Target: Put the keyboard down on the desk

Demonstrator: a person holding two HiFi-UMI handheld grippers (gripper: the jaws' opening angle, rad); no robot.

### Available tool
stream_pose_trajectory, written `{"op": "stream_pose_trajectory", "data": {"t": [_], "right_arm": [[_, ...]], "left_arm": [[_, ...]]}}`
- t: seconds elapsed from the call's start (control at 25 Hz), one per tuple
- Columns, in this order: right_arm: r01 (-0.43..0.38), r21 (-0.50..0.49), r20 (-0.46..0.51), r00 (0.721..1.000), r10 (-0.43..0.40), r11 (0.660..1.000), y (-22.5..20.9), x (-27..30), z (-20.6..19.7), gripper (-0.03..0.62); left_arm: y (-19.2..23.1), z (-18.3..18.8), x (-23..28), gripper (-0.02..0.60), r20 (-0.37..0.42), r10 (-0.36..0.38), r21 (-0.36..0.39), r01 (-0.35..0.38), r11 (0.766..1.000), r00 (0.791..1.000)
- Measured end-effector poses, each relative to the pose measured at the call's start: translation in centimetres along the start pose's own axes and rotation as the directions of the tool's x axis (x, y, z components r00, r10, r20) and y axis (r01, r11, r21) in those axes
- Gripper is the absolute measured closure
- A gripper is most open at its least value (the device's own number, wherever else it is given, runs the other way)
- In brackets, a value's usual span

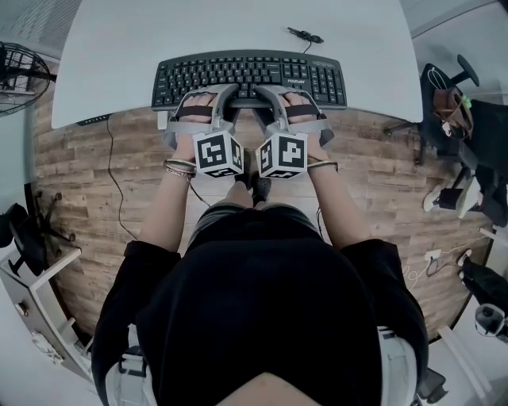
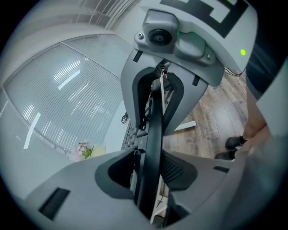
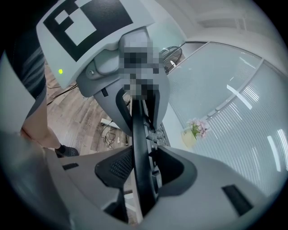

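Resting flat, black keyboard, smooth white desk

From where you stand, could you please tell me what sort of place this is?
Most likely an office or workroom. A wide white desk carries a black computer keyboard, slatted blinds cover large glass panels, and a fan stands on the wood-look floor.

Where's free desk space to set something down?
Bare: desk left of the keyboard, the strip behind it short of the black cable piece, a narrower patch to its right. Crowded: near edge, where left gripper and right gripper straddle the keyboard's edge.
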State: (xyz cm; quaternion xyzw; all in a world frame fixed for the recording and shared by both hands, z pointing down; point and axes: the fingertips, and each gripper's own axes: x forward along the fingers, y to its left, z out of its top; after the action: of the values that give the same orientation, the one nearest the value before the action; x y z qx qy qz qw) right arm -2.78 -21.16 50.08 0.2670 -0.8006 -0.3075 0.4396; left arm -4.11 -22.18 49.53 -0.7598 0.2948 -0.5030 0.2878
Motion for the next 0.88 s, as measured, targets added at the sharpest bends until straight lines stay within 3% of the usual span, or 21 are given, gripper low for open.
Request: {"op": "stream_pose_trajectory", "data": {"t": [0.88], "right_arm": [[0.008,0.009,0.004,1.000,-0.008,1.000,0.74,0.83,-0.28,0.424]], "left_arm": [[-0.66,-0.52,0.75,0.399,-0.014,0.004,0.004,-0.004,1.000,1.000]]}}
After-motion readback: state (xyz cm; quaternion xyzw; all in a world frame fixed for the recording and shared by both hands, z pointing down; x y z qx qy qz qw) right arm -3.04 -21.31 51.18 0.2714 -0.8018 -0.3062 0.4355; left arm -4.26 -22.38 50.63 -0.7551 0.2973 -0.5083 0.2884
